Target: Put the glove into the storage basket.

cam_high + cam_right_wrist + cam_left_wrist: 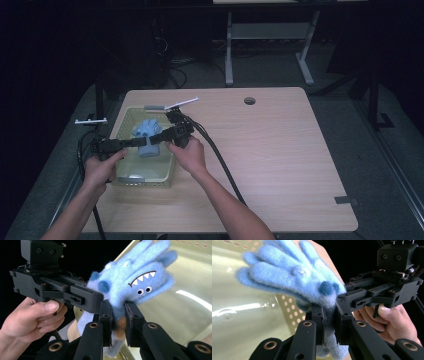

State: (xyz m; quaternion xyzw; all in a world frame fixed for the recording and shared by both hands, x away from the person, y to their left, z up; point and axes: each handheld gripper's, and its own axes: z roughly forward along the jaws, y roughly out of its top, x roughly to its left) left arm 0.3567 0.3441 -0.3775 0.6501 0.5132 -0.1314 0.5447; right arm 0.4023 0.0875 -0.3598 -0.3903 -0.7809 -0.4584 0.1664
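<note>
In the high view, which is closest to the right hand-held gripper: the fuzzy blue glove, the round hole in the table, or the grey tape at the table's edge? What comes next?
From the right hand-held gripper:
1. Blue glove, clamped in it over the basket.
2. Round hole, near the table's far edge.
3. Grey tape, at the near right edge.

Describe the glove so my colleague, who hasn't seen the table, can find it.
On the wooden table stands a pale green basket at the left. Above it, both tools clamp a fuzzy blue glove, marked by its printed toothy mouth and googly eyes.

Fuzzy light-blue glove (135, 282) with white zigzag teeth, darker blue spots, pale green basket (165, 172), black hand-held grippers
</note>
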